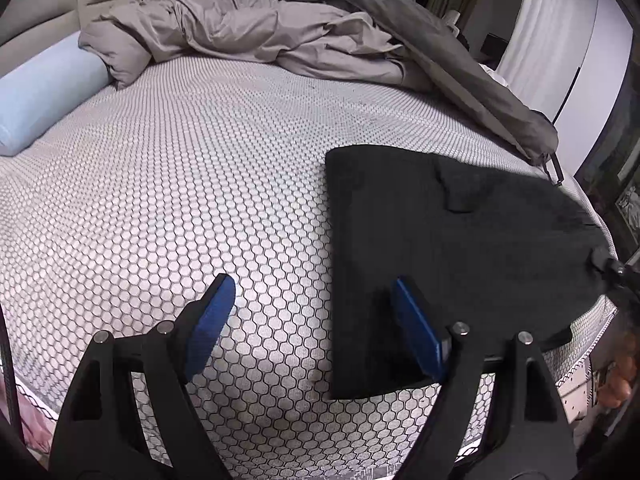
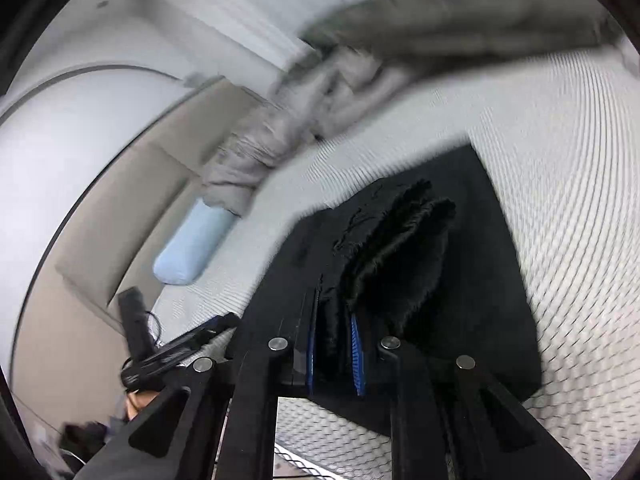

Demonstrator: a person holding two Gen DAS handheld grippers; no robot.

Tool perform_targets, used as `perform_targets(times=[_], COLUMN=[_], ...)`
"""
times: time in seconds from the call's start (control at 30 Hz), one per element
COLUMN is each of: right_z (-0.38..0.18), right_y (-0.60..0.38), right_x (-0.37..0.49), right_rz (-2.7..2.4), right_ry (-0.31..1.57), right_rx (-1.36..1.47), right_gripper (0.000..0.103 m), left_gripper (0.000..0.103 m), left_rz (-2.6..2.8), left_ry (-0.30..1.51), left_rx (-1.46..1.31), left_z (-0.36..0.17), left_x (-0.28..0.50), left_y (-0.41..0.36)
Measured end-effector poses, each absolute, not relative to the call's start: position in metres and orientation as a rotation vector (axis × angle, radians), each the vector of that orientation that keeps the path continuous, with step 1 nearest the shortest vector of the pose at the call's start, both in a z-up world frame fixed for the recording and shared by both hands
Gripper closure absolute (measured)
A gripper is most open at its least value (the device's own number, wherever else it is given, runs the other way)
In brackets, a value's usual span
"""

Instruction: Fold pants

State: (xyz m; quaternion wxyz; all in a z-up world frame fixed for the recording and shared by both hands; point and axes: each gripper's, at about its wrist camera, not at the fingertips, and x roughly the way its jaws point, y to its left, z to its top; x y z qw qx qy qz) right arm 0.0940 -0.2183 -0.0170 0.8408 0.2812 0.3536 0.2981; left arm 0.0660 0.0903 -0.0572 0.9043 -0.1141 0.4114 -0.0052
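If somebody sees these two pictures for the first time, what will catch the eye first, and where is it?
The black pants stand out most: a dark slab on the pale honeycomb mattress, at its right side in the left wrist view. The right gripper is shut on a bunched edge of them, while the left gripper hangs open over their near left edge. Behind, a crumpled grey duvet lies across the far side, with a light blue pillow at the left.

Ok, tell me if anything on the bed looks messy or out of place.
The grey duvet lies crumpled along the far side of the mattress, one end trailing beside the black pants. The pants lie flat except the edge pinched in the right gripper.
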Motion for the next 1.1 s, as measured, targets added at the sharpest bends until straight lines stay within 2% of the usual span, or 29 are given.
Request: perform_targets(times=[0.1,0.17,0.23,0.3,0.37,0.4,0.43,0.53,0.63,0.77,0.87,0.9,0.93,1.1], right_z=[-0.017,-0.044,-0.071,-0.070,-0.055,-0.048,-0.045,-0.061,-0.070,-0.044,-0.030,-0.030,-0.031,-0.045], right_y=[-0.223,-0.222,-0.222,-0.232,-0.243,-0.249,-0.255,-0.261,-0.262,-0.255,-0.227,-0.214,-0.199,-0.141], right_x=[0.085,0.090,0.100,0.099,0.093,0.089,0.087,0.096,0.101,0.095,0.095,0.097,0.100,0.113], right_rz=[0.539,0.428,0.428,0.445,0.448,0.424,0.400,0.368,0.313,0.328,0.417,0.444,0.466,0.541], right_ry=[0.792,0.903,1.026,1.017,0.953,0.913,0.891,0.954,0.986,0.858,0.806,0.808,0.821,0.852], right_rx=[0.502,0.437,0.470,0.539,0.537,0.521,0.511,0.539,0.544,0.474,0.408,0.383,0.354,0.234], right_gripper=[0.089,0.086,0.084,0.077,0.068,0.060,0.057,0.057,0.057,0.057,0.057,0.057,0.057,0.057], left_gripper=[0.024,0.023,0.023,0.024,0.044,0.062,0.071,0.071,0.065,0.052,0.039,0.030,0.026,0.022], left_rz=[-0.034,-0.042,-0.067,-0.085,-0.113,-0.155,-0.181,-0.184,-0.141,-0.058,-0.134,-0.163,-0.190,-0.255], left_ry=[0.858,0.867,0.876,0.878,0.888,0.901,0.915,0.902,0.880,0.814,0.778,0.774,0.769,0.842], left_rx=[-0.227,-0.221,-0.219,-0.214,-0.208,-0.229,-0.247,-0.195,-0.180,-0.009,0.036,0.052,0.069,0.102], left_z=[-0.058,-0.063,-0.069,-0.075,-0.081,-0.085,-0.088,-0.096,-0.091,-0.068,-0.057,-0.056,-0.056,-0.088], left_x=[0.071,0.076,0.082,0.086,0.090,0.092,0.094,0.094,0.087,0.064,0.054,0.054,0.053,0.077], left_y=[0.083,0.075,0.068,0.063,0.062,0.063,0.064,0.062,0.057,0.029,0.007,-0.002,-0.010,-0.030])
